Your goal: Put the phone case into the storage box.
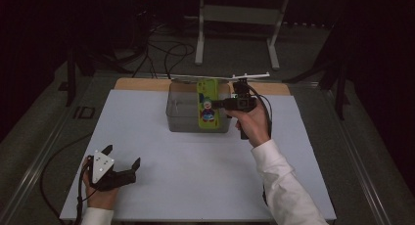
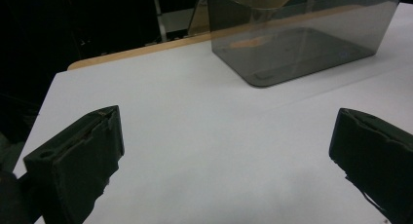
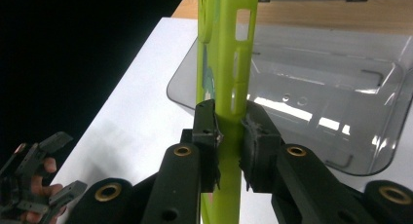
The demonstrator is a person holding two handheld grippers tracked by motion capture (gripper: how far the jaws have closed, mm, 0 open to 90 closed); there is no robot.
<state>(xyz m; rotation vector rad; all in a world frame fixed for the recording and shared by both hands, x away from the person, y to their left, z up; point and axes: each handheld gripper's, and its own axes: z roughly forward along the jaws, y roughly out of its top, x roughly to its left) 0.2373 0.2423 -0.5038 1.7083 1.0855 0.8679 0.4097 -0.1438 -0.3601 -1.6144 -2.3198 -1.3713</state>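
A green phone case (image 3: 225,63) is clamped between the right tongs (image 3: 229,136), just above the clear box (image 3: 341,87). The left tongs (image 2: 224,156) are held wide apart over the bench (image 2: 195,112)

phone case (image 3: 229,63): lime-green plastic, smooth, slightly glossy, with a printed cartoon face
bin (image 3: 341,87): clear smoke-tinted plastic, glossy, catching reflections
tabletop (image 1: 195,171): white matt sheet, smooth, over a light wooden board showing at the far edge
right hand-held gripper (image 3: 229,141): matt black plastic, rough worn pads, brass-coloured metal rivets
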